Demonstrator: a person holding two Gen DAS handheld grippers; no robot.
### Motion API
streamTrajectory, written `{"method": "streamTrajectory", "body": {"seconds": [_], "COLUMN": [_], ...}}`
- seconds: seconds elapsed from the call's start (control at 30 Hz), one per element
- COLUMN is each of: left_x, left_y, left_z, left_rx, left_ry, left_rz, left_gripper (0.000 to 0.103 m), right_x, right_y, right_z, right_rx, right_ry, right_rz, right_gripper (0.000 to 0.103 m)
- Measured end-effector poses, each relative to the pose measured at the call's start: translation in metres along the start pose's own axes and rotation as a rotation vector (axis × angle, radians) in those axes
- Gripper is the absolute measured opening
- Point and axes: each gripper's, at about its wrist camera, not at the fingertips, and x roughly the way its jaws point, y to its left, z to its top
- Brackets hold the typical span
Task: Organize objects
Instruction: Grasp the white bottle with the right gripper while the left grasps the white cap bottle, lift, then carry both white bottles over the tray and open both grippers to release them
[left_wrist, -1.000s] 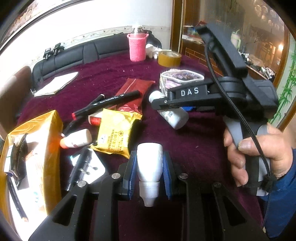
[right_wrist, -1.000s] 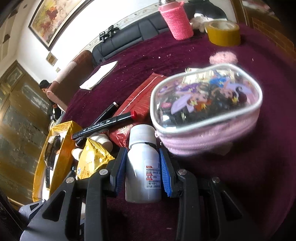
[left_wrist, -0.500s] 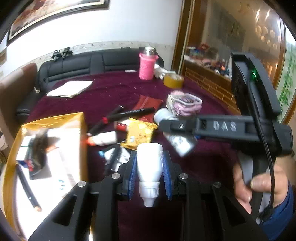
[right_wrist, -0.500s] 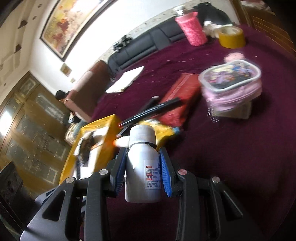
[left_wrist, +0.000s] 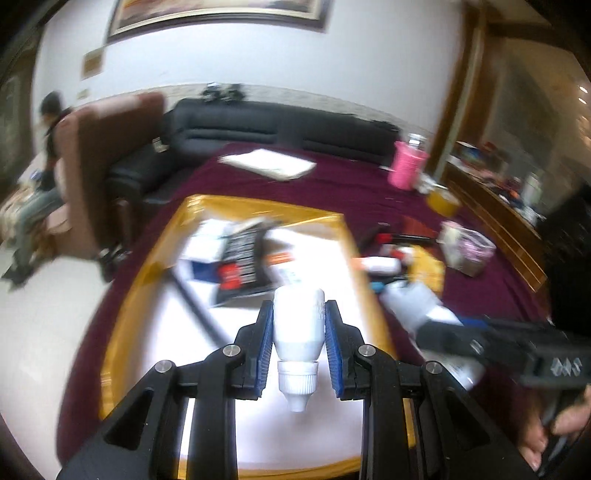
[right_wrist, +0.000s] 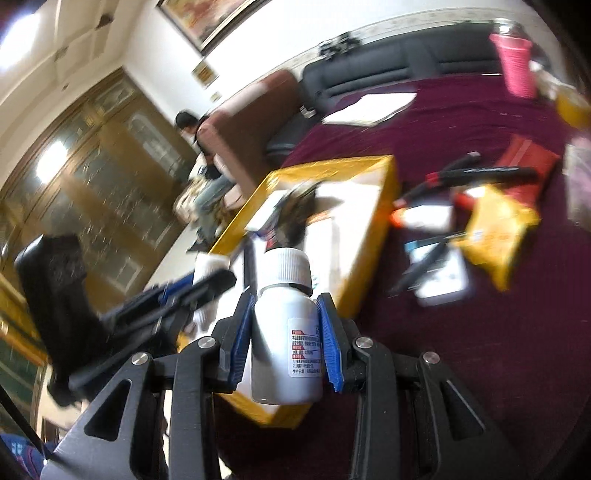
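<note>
1. Nearest to me, my left gripper (left_wrist: 298, 345) is clamped on a small white dropper bottle (left_wrist: 298, 325), its blue pads pressed on the body and the nozzle cap pointing back at the camera.
2. My right gripper (right_wrist: 284, 334) is likewise closed on a white pill bottle (right_wrist: 286, 339), upright, ribbed cap on top, printed label facing the lens.
3. Just beyond both sits the yellow box (left_wrist: 369, 280), open, with a white floor. The left view looks down into it, so the dropper bottle seems to hang over its near half. In the right view, the pill bottle is by the box's near corner (right_wrist: 384, 206), seemingly not yet inside.
4. I judge the step in hand to be carrying both bottles to the box. Next I need to lower each over a bare patch of the floor and part the jaws, keeping my two grippers from knocking together.
5. Only the left view shows the box's contents plainly: a dark packet (left_wrist: 243, 254), a long black pen (left_wrist: 195, 302) and blurred cards at the far end.
6. Only the right view shows clearly what is left on the maroon cloth (right_wrist: 480, 350): a yellow sachet (right_wrist: 495, 236), black markers (right_wrist: 480, 175), a red packet (right_wrist: 528, 162).
7. Farther off, the left view has the pink pouch (left_wrist: 467, 249), tape roll (left_wrist: 441, 201) and pink cup (left_wrist: 406, 168); both show the notepad (left_wrist: 267, 164) and black sofa (left_wrist: 280, 125).
</note>
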Motion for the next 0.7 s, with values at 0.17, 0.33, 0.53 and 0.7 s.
{"method": "streamTrajectory", "body": {"seconds": [0.17,0.33,0.53,0.7], "left_x": [0.006,0.019,0.023,0.025], "left_y": [0.037,0.061,0.073,0.081], "left_z": [-0.009,-0.021,-0.026,-0.028], "left_rx": [-0.066,-0.108,-0.125,-0.131], "left_ry": [0.021,0.067,0.09,0.106], "left_rz": [0.056,0.087,0.104,0.11], "left_gripper": [0.023,0.023,0.023,0.023], "right_x": [0.033,0.06,0.086,0.098], "right_y": [0.022,0.032,0.043,0.054], "right_z": [-0.012,-0.021,-0.023,-0.026], "right_rx": [-0.044,-0.076,-0.113,-0.13], "right_ry": [0.076,0.123,0.156,0.181], "right_rz": [0.017,-0.003,-0.036,-0.017], "right_gripper": [0.032,0.032,0.032,0.033]}}
